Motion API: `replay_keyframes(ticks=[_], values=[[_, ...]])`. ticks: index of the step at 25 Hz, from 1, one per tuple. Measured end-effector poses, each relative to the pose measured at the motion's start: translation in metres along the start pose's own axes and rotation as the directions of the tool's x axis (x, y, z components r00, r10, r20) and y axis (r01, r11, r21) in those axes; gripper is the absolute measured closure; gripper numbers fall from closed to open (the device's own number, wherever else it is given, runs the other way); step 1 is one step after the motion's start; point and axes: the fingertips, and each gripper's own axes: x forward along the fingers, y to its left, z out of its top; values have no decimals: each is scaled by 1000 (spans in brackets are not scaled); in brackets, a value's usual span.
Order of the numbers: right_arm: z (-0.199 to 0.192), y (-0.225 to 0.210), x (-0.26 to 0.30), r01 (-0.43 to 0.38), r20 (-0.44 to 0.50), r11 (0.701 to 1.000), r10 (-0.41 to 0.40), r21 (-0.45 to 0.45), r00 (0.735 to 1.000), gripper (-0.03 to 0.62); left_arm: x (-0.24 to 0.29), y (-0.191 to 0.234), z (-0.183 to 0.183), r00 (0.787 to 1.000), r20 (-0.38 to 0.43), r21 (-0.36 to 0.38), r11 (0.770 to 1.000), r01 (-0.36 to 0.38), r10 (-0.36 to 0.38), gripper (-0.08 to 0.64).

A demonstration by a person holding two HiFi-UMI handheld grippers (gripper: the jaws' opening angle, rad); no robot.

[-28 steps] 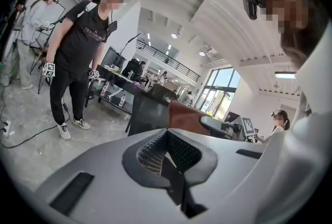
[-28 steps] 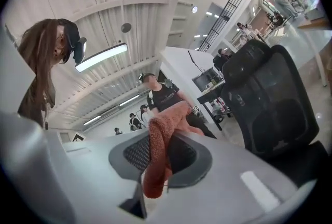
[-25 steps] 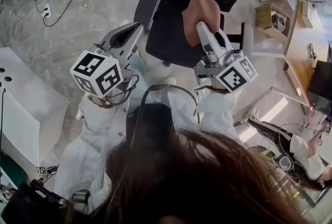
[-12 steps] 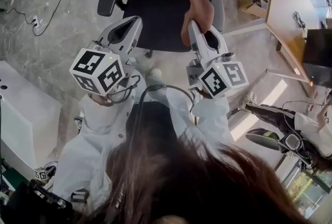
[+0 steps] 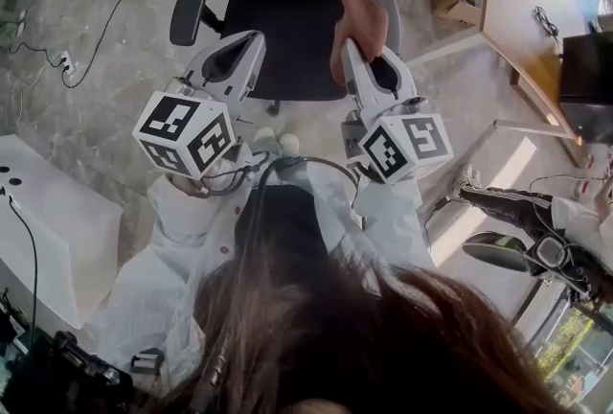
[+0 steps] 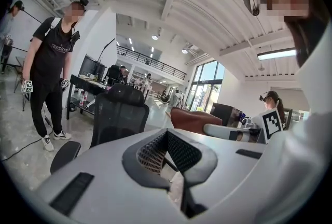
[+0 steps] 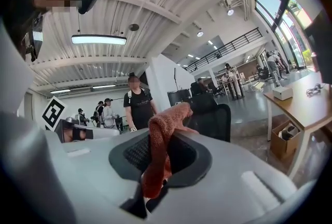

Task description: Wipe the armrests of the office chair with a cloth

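The cloth (image 5: 362,19), rust-coloured, is pinched in my right gripper (image 5: 358,50). It stands up out of the jaws over the right edge of the office chair (image 5: 287,29), near the right armrest (image 5: 388,14). From above I can't tell whether it touches the chair.

The right gripper view settles the grip: the jaws are clamped on the cloth (image 7: 165,129), a fold bunched above them and a tail hanging below, with the mesh backrest (image 7: 210,114) behind.

The left gripper (image 5: 244,43) carries nothing. In its own view the jaws meet in a closed V (image 6: 166,137). That view also shows a person in black (image 6: 52,62) standing beyond the chair, cut off at the head view's top edge.

I hold both grippers out ahead, side by side, noses toward the seat. The left armrest (image 5: 189,8) sits well apart from both. A desk (image 5: 517,10) stands to the right.
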Motion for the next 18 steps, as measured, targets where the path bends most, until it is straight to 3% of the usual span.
replay_keyframes(ticks=[18], values=[[3,6,33,-24,-8,999,23,-21,1000,540,17,20,12,1000,2,2,1000,26,-26,557]])
